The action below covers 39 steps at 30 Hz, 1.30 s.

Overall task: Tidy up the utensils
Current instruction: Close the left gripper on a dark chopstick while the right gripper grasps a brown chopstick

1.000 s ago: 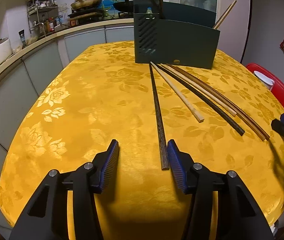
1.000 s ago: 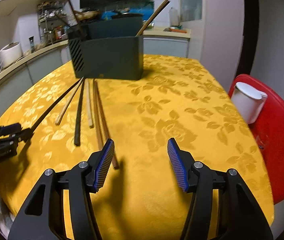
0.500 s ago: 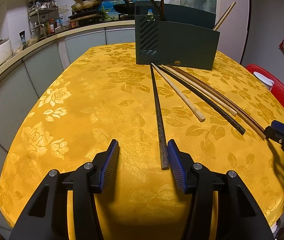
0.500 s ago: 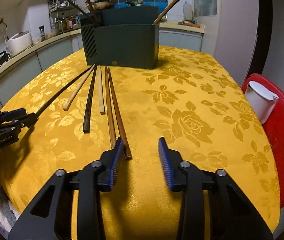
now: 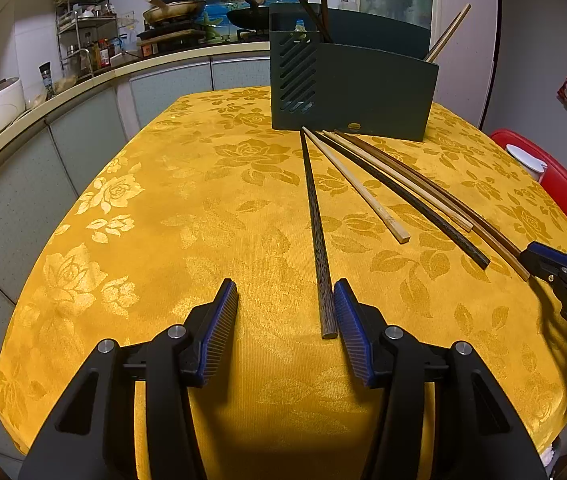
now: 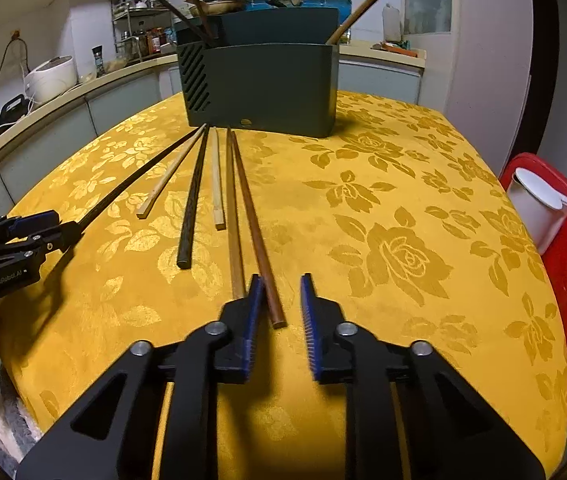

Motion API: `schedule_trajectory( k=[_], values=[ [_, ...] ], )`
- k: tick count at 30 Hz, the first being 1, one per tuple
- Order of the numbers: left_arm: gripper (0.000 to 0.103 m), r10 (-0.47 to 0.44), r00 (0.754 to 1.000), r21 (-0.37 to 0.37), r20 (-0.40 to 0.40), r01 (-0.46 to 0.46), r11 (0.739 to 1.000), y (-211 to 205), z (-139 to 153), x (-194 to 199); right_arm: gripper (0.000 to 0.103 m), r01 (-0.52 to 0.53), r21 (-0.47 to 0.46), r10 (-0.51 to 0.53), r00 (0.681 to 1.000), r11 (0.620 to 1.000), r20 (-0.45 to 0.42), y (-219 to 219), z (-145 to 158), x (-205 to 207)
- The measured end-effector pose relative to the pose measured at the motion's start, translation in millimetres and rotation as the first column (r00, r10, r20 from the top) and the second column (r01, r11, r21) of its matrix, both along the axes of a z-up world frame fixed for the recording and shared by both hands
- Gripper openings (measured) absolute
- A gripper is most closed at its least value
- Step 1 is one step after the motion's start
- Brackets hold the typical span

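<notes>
Right wrist view showed a few chopsticks already standing in the green box (image 6: 267, 92); six chopsticks (image 6: 191, 204) lay in front of it; the right claw (image 6: 281, 304), partly open, sat around the brown stick (image 6: 257, 236); the left claw (image 5: 285, 320) was wide open and held nothing.

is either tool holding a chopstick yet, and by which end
Nothing is held. The left tool is open, with the dark chopstick's near end lying on the cloth between its fingers. The right tool is open astride the reddish-brown chopstick's near end.

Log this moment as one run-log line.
left claw: open, beside dark chopstick | right claw: open around brown chopstick | holder: behind
</notes>
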<state>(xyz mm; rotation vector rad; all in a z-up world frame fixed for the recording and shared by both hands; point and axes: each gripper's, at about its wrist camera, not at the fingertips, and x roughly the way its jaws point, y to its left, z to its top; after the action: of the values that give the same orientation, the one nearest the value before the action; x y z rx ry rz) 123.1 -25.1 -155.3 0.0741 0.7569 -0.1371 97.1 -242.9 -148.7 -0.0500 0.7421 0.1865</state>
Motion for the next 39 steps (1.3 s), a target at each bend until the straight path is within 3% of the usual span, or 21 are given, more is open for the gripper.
schedule_trajectory(
  k=[8,15,28,33,39],
  values=[
    [0.009,0.003,1.000,-0.017,0.012,-0.002,1.000,8.2,1.8,-4.1,0.009,0.056,-0.053,-0.057,0.998,0.997,-0.004,4.3,0.9,-8.0],
    [0.008,-0.006,1.000,-0.019,0.011,0.006,1.000,11.1,2.0,-9.1,0.008,0.181,-0.036,-0.182,0.983,0.983,-0.015,-5.5,0.4,-24.3],
    [0.009,0.021,0.999,-0.073,0.050,-0.018,0.997,13.8,-1.7,-13.2,0.010,0.145,0.050,-0.149,0.986,0.988,0.071,-1.8,-4.9,-32.5],
    [0.022,0.008,0.999,-0.116,0.053,-0.002,0.993,14.5,-1.1,-12.8,0.011,0.142,0.060,-0.147,0.986,0.988,0.080,-0.5,-5.6,-30.0],
    [0.022,0.007,0.997,-0.097,0.080,0.001,0.995,10.1,-3.0,-14.3,0.011,0.140,0.038,-0.143,0.985,0.989,0.096,2.8,-6.6,-29.4]
  ],
)
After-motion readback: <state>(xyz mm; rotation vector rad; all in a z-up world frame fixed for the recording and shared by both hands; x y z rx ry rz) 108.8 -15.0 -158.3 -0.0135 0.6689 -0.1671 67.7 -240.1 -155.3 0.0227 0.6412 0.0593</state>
